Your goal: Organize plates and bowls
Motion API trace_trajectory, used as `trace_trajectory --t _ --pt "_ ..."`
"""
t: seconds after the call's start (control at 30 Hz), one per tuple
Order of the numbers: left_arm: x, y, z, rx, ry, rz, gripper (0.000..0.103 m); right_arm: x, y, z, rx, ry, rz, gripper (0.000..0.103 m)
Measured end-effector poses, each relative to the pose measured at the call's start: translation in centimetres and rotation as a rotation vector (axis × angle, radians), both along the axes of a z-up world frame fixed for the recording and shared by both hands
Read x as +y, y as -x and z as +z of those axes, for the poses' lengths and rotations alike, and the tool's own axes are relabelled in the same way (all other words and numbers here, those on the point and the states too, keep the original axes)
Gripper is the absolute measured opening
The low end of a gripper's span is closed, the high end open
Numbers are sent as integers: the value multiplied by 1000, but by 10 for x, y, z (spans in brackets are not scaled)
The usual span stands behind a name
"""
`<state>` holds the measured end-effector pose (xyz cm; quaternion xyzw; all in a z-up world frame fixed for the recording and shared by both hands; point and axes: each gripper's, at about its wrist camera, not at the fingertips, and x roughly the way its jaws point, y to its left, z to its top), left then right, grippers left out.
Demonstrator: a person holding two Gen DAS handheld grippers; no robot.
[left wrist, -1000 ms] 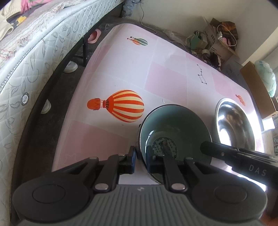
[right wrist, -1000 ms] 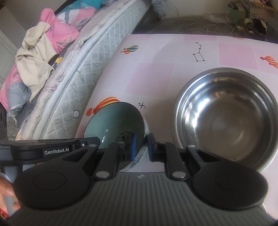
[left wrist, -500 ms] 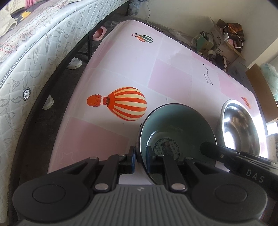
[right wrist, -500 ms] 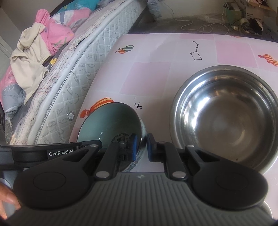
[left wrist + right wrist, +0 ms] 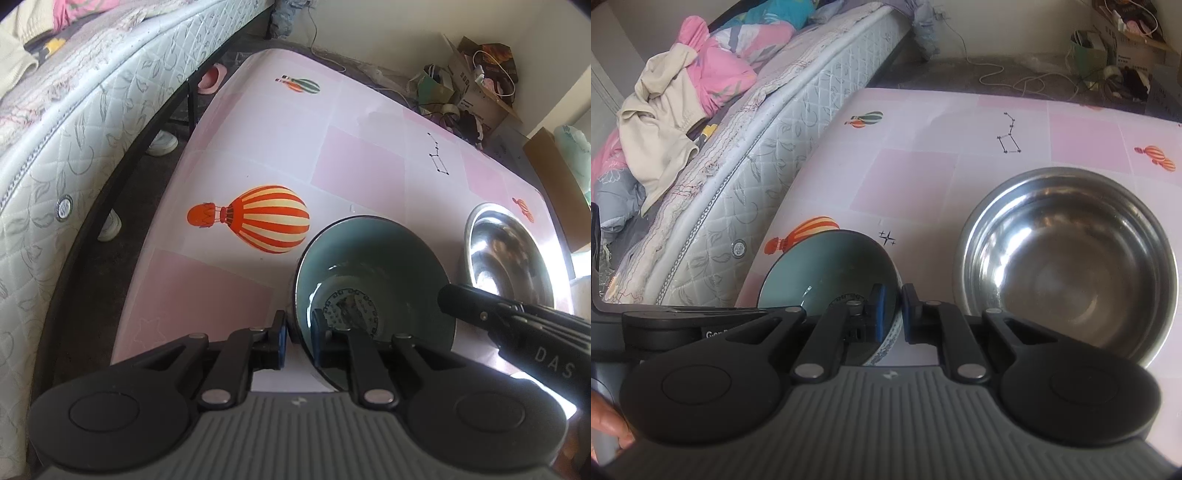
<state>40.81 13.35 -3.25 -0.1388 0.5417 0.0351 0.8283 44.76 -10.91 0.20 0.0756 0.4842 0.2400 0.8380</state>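
Two grippers pinch one teal bowl (image 5: 373, 273) by its rim: the left gripper (image 5: 298, 334) on its left edge, the right gripper (image 5: 893, 308) on its right edge. It sits tilted over the pink table (image 5: 354, 155), near a steel bowl (image 5: 1067, 266).

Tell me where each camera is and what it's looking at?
Left wrist view: sits on the left gripper, looking down at the teal bowl it pinches by the rim; the right gripper's black body pokes in at the right.
Right wrist view: sits on the right gripper, pinching the bowl's other rim, looking toward the steel bowl; a bit of hand shows.
Both share the two bowls, the pink table and the mattress.
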Motion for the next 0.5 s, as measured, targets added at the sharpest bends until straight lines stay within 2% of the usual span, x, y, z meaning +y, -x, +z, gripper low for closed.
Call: trace_trajectory --t 0.13,0.27,0.5 --pt "4 -1 -2 17 12 3 14 -1 1 0 17 -19 -10 8" --pt "11 -1 -5 26 37 9 13 -7 -2 -6 92 -78 -39 10" --pt "18 1 -4 36 19 -12 13 -6 4 -13 156 -116 -51 11"
